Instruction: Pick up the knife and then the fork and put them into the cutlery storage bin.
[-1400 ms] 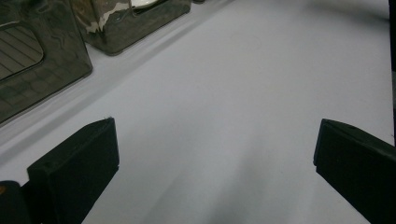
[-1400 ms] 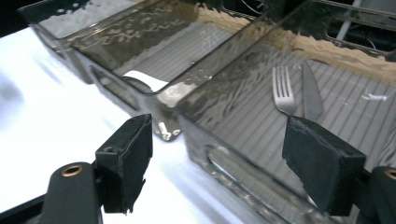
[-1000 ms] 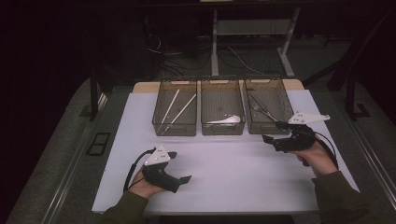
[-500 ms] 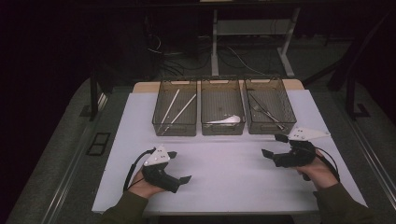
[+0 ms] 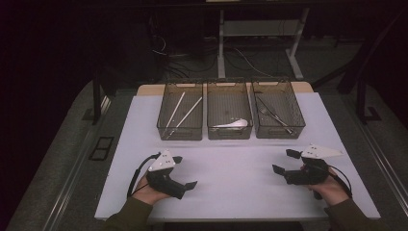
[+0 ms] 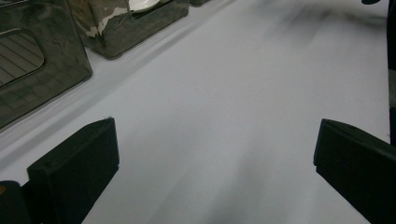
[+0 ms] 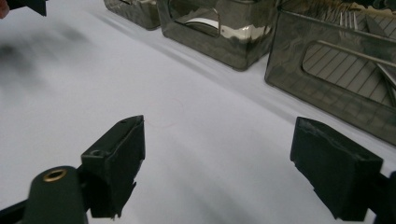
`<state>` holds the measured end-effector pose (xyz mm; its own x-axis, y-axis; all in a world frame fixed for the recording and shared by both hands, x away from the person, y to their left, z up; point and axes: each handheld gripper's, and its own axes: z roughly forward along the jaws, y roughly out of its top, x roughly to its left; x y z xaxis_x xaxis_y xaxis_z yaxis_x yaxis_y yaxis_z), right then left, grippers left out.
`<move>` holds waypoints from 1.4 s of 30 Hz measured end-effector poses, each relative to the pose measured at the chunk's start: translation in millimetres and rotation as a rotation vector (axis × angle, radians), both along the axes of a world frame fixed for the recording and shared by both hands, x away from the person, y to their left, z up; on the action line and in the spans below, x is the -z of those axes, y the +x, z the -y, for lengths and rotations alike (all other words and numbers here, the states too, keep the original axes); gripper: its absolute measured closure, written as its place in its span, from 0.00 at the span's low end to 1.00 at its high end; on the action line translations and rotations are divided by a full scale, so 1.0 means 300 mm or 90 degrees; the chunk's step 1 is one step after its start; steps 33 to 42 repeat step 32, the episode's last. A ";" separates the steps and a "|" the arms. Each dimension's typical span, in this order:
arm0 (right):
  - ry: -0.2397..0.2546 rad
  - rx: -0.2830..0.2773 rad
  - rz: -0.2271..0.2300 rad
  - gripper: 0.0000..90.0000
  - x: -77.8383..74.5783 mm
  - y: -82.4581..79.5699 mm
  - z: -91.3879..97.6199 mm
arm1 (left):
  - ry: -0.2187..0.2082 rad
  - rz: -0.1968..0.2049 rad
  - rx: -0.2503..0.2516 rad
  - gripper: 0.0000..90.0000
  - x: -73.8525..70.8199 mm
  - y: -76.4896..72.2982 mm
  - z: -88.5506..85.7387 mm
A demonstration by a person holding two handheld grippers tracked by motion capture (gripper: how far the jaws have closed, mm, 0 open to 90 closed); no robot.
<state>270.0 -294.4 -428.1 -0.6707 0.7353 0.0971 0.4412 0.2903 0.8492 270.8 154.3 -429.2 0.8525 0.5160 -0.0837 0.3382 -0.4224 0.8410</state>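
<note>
A dim room surrounds a table (image 5: 240,192) under a white cover, with three smoky clear bins in a row along its far half. The right bin (image 5: 278,108) holds the fork (image 5: 270,114), its long axis running diagonally from far-left to near-right, and it lies beyond and slightly left of the right gripper (image 5: 286,161), the nearer of the two, whose jaws stand spread with nothing between them. The left gripper (image 5: 185,172) rests low over the near left of the cover, likewise spread and empty, well apart from that bin.
</note>
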 end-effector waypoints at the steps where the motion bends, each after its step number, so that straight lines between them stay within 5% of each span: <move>1: 0.003 0.002 -0.001 0.19 0.002 -0.003 0.002 | 0.001 0.000 0.000 0.00 0.000 0.000 0.000; 13: 0.027 0.007 -0.014 0.16 0.028 -0.040 0.020 | 0.001 -0.001 -0.001 0.00 0.000 -0.002 0.001; 42: 0.027 0.014 -0.013 0.13 0.035 -0.042 0.019 | -0.001 0.000 -0.007 0.00 0.000 0.000 -0.002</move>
